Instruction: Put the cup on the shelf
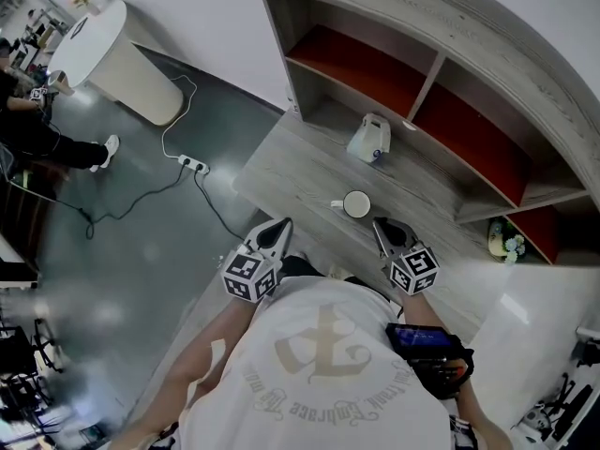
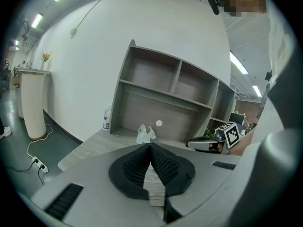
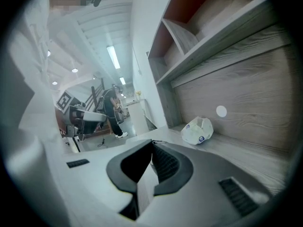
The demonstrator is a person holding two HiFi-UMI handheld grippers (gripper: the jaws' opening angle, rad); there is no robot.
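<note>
While the cup is set on the desk just ahead, the jaws of the left gripper and right gripper are pressed together, empty; perhaps a crumpled white bag is seen nearer the shelf.

Open shelf compartments; white pouch on counter before them.

In the head view, the shelf is cut by the edge at 1 o'clock. A small green and yellow thing at 3 o'clock is too small to name. A person at 10 o'clock is partly cut off.
</note>
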